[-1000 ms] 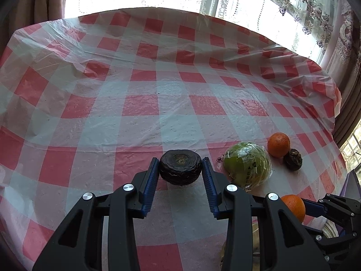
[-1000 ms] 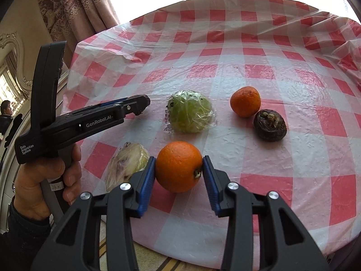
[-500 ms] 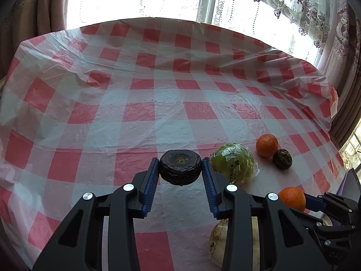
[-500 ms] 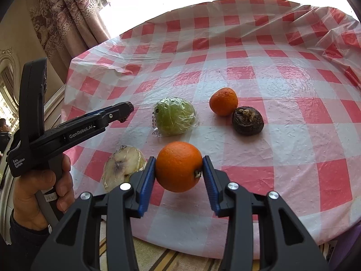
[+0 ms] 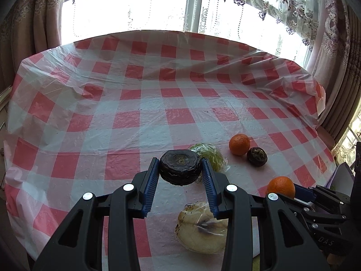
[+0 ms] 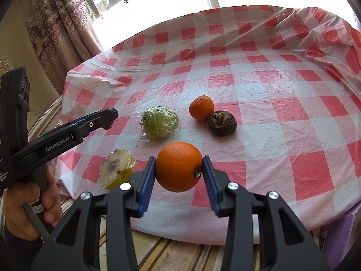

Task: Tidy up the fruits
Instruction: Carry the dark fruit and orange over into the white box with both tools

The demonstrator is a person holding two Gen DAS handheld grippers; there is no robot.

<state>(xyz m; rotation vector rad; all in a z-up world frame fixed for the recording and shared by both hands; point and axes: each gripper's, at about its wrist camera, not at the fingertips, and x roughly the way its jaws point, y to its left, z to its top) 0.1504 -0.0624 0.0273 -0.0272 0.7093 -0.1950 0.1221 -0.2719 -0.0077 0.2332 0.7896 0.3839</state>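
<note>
My left gripper (image 5: 180,169) is shut on a dark brown round fruit (image 5: 180,166) and holds it above the checked tablecloth. My right gripper (image 6: 179,168) is shut on an orange (image 6: 179,166) and holds it above the table's near edge; that orange also shows in the left wrist view (image 5: 281,186). On the cloth lie a wrapped green fruit (image 6: 160,122), a small orange (image 6: 201,107) touching a second dark fruit (image 6: 222,122), and a wrapped cut half fruit (image 6: 117,168). The left gripper shows in the right wrist view (image 6: 110,115).
The red-and-white plastic tablecloth (image 5: 158,103) covers a round table. Curtains (image 6: 67,18) and a bright window (image 5: 158,6) stand behind it. The table's near edge (image 6: 203,237) drops to a striped floor. The cloth bunches up at the far right (image 6: 327,33).
Both grippers have drawn back and up from the table with their fruits still held. The fruits on the cloth look smaller and farther away.
</note>
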